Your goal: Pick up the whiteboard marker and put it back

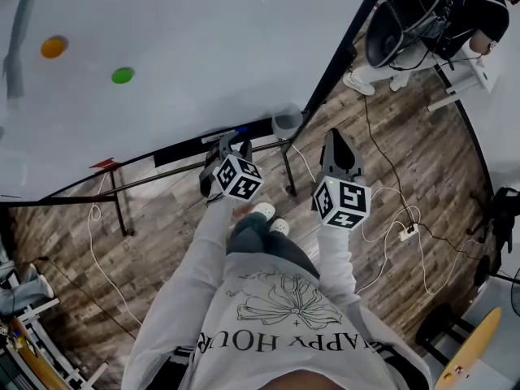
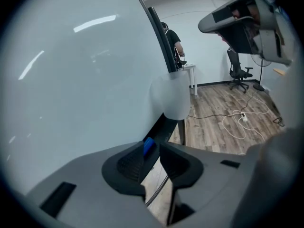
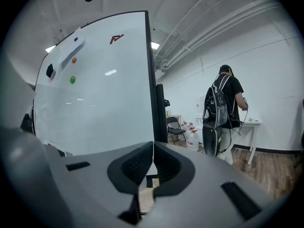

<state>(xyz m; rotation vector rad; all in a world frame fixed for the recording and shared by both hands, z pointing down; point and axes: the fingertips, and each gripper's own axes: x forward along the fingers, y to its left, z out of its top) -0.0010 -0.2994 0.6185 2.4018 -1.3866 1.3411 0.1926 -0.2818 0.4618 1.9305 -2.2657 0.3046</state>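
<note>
Whiteboard marker [image 2: 148, 146], blue-capped: lies lengthwise along the tray [image 1: 183, 149] under the whiteboard [image 1: 203, 47], just ahead of the left gripper [image 1: 227, 142], whose jaws are a narrow gap apart and empty; right gripper [image 3: 151, 147] is farther off, jaws together on nothing.

Wood-plank floor [image 1: 162, 242] with loose cables [image 2: 236, 123], white walls [image 3: 280, 70], a white table [image 3: 251, 121], a black office chair [image 2: 240, 72].
</note>
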